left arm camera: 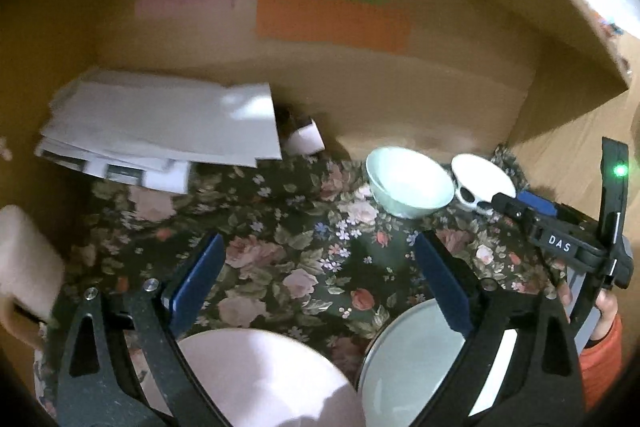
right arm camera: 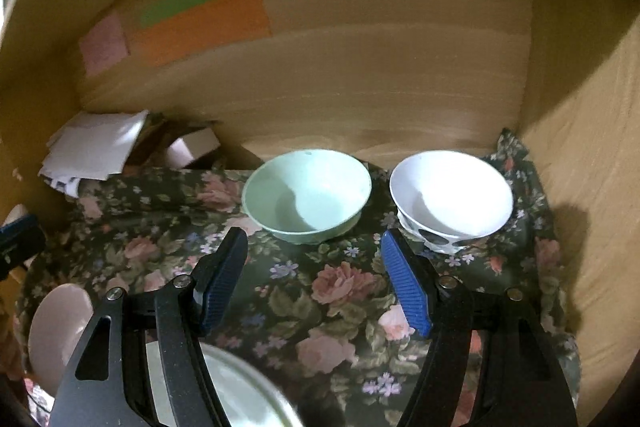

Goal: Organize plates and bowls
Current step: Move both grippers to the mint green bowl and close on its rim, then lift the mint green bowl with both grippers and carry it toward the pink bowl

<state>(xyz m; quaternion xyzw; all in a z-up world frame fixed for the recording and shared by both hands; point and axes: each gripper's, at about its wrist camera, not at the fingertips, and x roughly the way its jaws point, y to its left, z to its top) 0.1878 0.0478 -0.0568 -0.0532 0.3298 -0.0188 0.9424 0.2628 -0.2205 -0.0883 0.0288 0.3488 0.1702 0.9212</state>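
On a floral cloth (right arm camera: 320,291) stand a mint green bowl (right arm camera: 306,199) and, to its right, a white bowl with dark spots (right arm camera: 452,199). Both show smaller in the left wrist view: green bowl (left arm camera: 408,183), white bowl (left arm camera: 482,183). A pink plate (left arm camera: 256,379) and a pale green plate (left arm camera: 416,359) lie near the front, also seen in the right wrist view as pink plate (right arm camera: 56,335) and pale green plate (right arm camera: 240,391). My left gripper (left arm camera: 320,255) is open and empty above the plates. My right gripper (right arm camera: 314,247) is open and empty just short of the bowls.
A wooden back wall (right arm camera: 360,87) with orange, green and pink paper patches closes the space. A wooden side wall (right arm camera: 592,187) stands at the right. A stack of white papers (left arm camera: 160,123) and a small box (left arm camera: 306,139) lie at the back left.
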